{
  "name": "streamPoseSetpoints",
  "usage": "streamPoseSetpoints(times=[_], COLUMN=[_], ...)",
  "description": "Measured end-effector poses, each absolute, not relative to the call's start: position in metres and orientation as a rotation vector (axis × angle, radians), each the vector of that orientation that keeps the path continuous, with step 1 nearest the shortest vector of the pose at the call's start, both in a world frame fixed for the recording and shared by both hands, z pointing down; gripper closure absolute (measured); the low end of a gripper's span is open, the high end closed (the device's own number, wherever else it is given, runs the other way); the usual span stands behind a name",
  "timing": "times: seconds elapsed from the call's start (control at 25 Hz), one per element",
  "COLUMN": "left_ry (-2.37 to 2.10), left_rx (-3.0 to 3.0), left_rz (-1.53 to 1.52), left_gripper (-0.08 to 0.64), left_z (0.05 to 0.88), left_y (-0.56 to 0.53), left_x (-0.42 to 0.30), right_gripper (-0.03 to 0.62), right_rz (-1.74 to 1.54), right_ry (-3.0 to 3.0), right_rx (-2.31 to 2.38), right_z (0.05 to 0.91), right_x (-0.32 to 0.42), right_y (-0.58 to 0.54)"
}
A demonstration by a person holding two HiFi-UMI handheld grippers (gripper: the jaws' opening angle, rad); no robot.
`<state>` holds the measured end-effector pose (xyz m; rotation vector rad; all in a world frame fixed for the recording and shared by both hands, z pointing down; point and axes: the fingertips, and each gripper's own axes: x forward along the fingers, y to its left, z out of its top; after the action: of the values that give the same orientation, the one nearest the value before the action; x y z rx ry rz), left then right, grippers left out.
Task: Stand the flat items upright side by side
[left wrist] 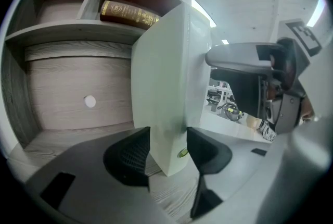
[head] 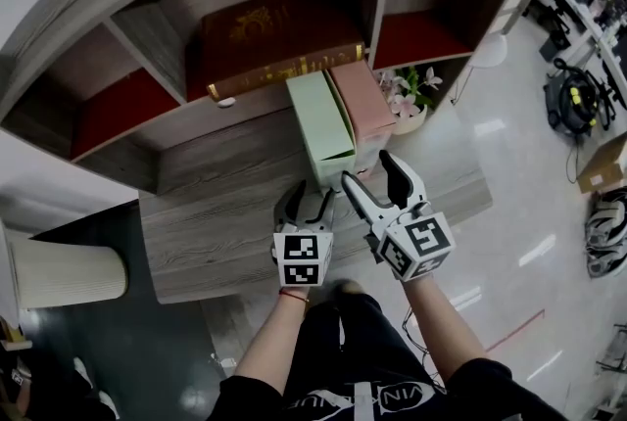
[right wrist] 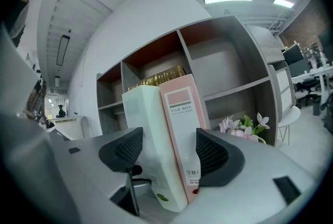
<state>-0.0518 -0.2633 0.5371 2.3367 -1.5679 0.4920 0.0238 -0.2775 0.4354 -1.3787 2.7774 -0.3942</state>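
Note:
A pale green file box (head: 318,120) and a pink file box (head: 361,101) stand upright side by side on the wooden ledge (head: 216,213). They touch along their long sides. My left gripper (head: 307,199) is at the green box's near end. In the left gripper view the green box (left wrist: 166,77) sits between the pads, which press on both its faces, so the left gripper (left wrist: 169,147) is shut on it. My right gripper (head: 366,166) hovers tilted just in front of the pink box. Its jaws (right wrist: 169,152) frame the green spine (right wrist: 145,134) and pink spine (right wrist: 182,129) without touching them.
Behind the boxes is a shelf unit with red-lined compartments. A brown book with gold lettering (head: 279,37) lies flat in the middle one. A pot of pink flowers (head: 407,101) stands right of the pink box. A pale cylindrical bin (head: 64,272) is on the floor to the left.

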Motion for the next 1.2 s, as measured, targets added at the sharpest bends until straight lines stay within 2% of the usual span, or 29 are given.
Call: streamPoseSetpoints(times=[1.2], left_ry=[-1.657], left_rx=[2.231], left_rz=[0.422], left_gripper=[0.339], left_z=[0.541], left_y=[-0.280], left_x=[-0.057], right_gripper=[0.288], right_rz=[-0.424], right_ry=[2.790], right_rx=[-1.426], right_z=[0.449], right_x=[0.043], right_y=[-0.274])
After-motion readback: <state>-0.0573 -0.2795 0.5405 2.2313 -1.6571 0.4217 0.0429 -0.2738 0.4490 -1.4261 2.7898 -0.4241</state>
